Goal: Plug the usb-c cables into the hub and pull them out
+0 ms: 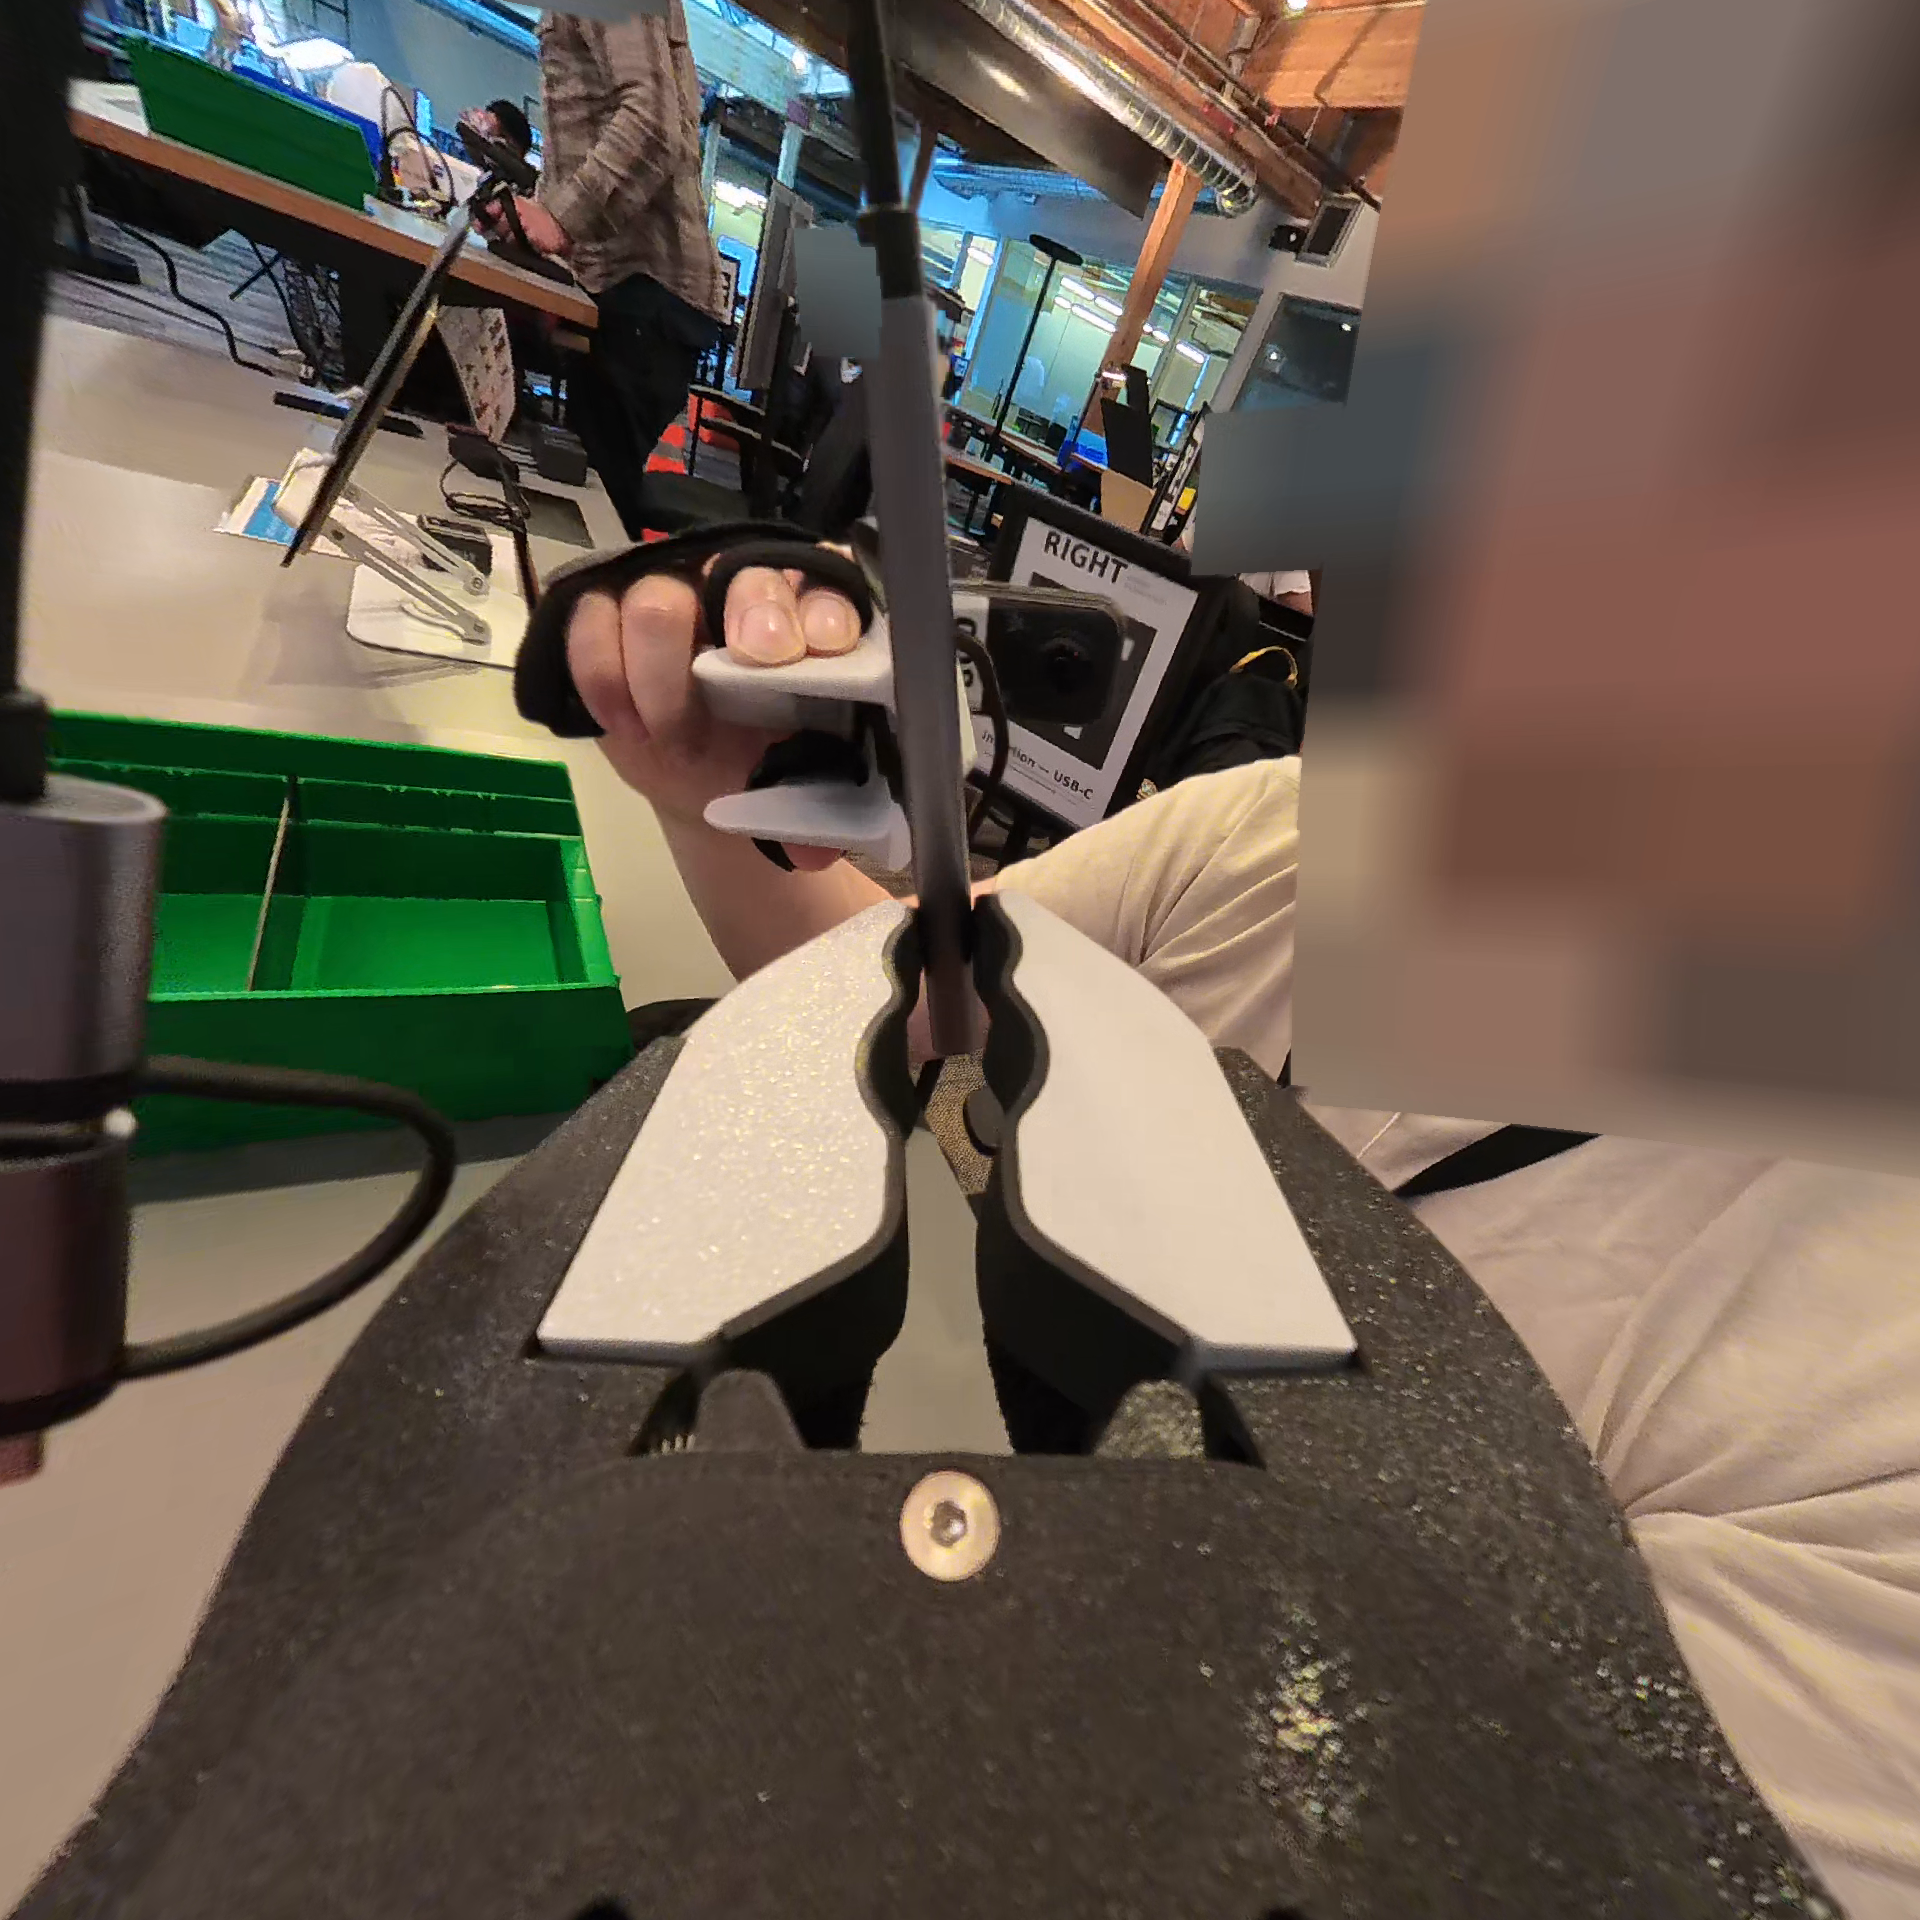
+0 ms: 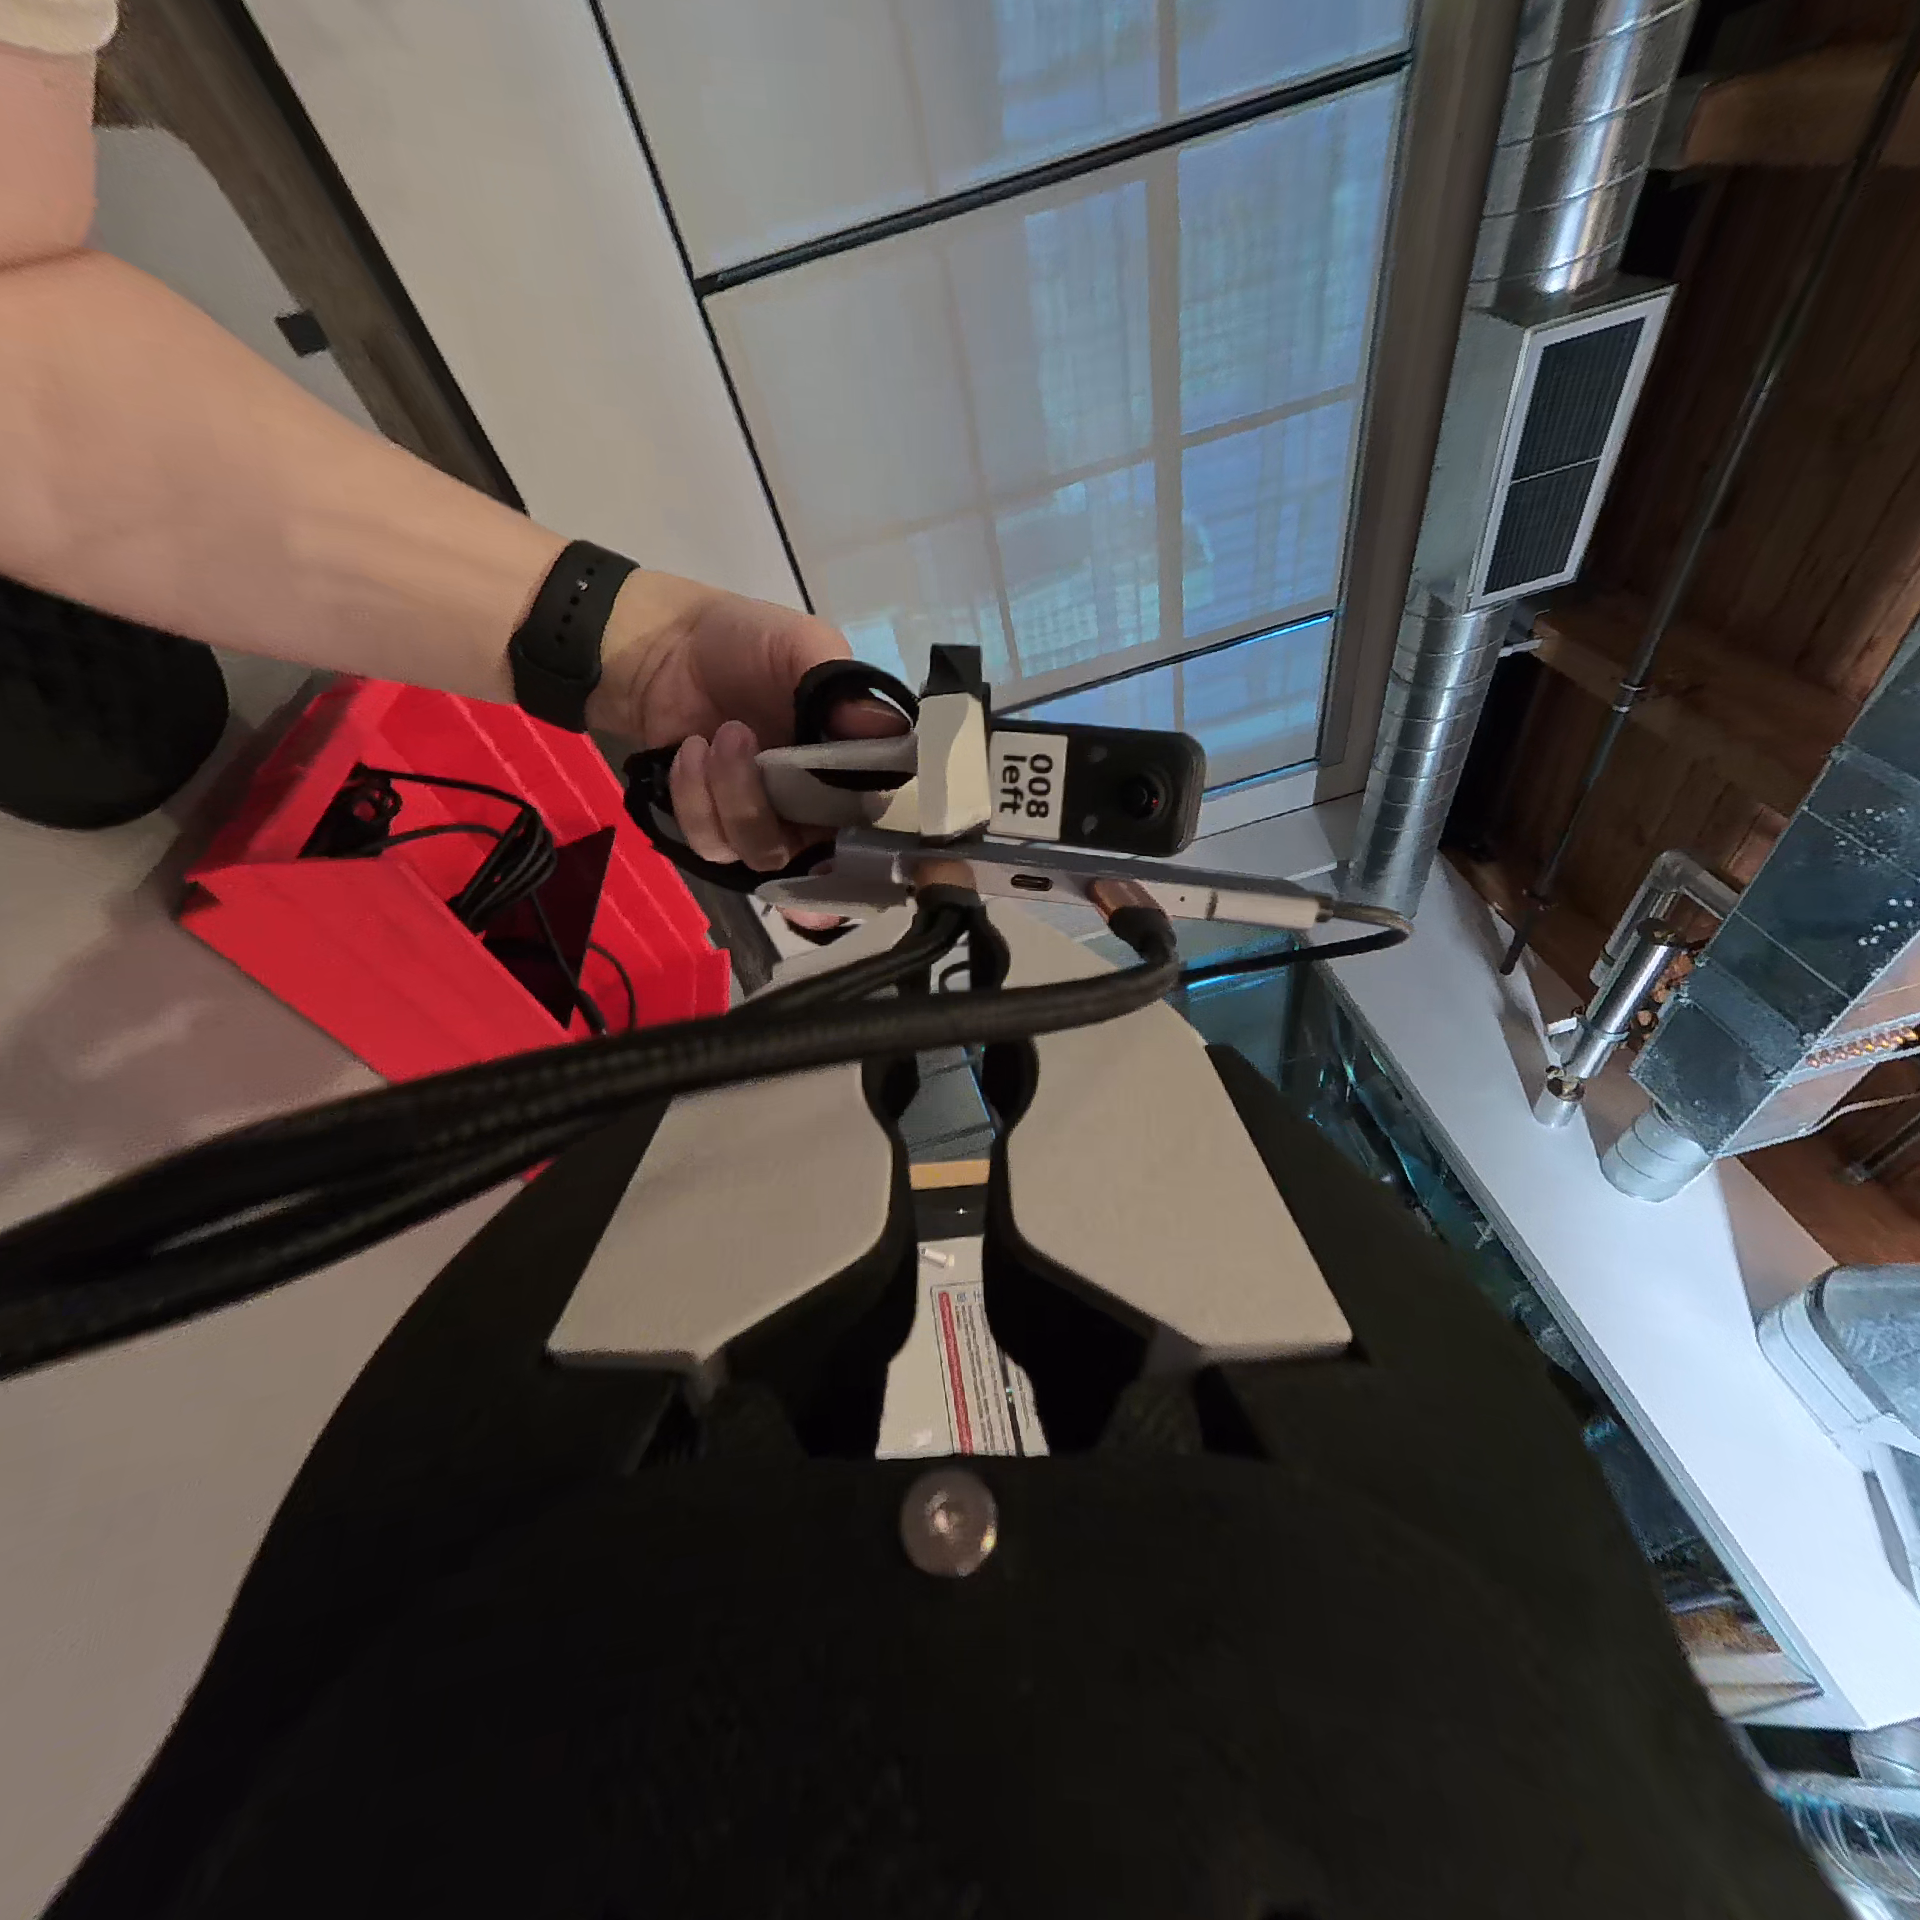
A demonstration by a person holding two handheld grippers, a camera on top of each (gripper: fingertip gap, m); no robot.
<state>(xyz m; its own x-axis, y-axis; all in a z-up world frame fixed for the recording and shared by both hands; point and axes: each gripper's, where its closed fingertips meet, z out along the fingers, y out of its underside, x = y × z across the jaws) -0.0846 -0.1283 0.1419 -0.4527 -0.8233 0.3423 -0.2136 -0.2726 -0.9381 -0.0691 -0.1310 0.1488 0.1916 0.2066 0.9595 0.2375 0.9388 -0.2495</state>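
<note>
A white sticker with black print [image 2: 1023, 795] sits on the left gripper [image 1: 940, 997] beside its black camera. A black-framed white printed placard [image 1: 1101, 623] stands beyond that gripper's fingertips, slightly right. A red-edged printed label [image 2: 961, 1371] shows through the gap between the right gripper's [image 2: 951, 935] fingers.

A green plastic divided bin [image 1: 416, 1029] lies left of the left gripper. A red plastic bin [image 2: 312, 935] holding black leads lies ahead-left of the right gripper. A person's hand [image 1: 644, 665] works the far tool.

The left gripper is clamped on the thin grey metal hub [image 1: 920, 675], which is seen edge-on with its long axis running straight away from the fingers. Before the right gripper the hub lies crosswise, its port edge facing the fingers. The right gripper is closed to a narrow gap on a black braided usb-c cable [image 2: 623, 1081] at its copper-collared plug [image 2: 940, 873]. The plug touches the hub, and the cable trails off left across the left finger.
</note>
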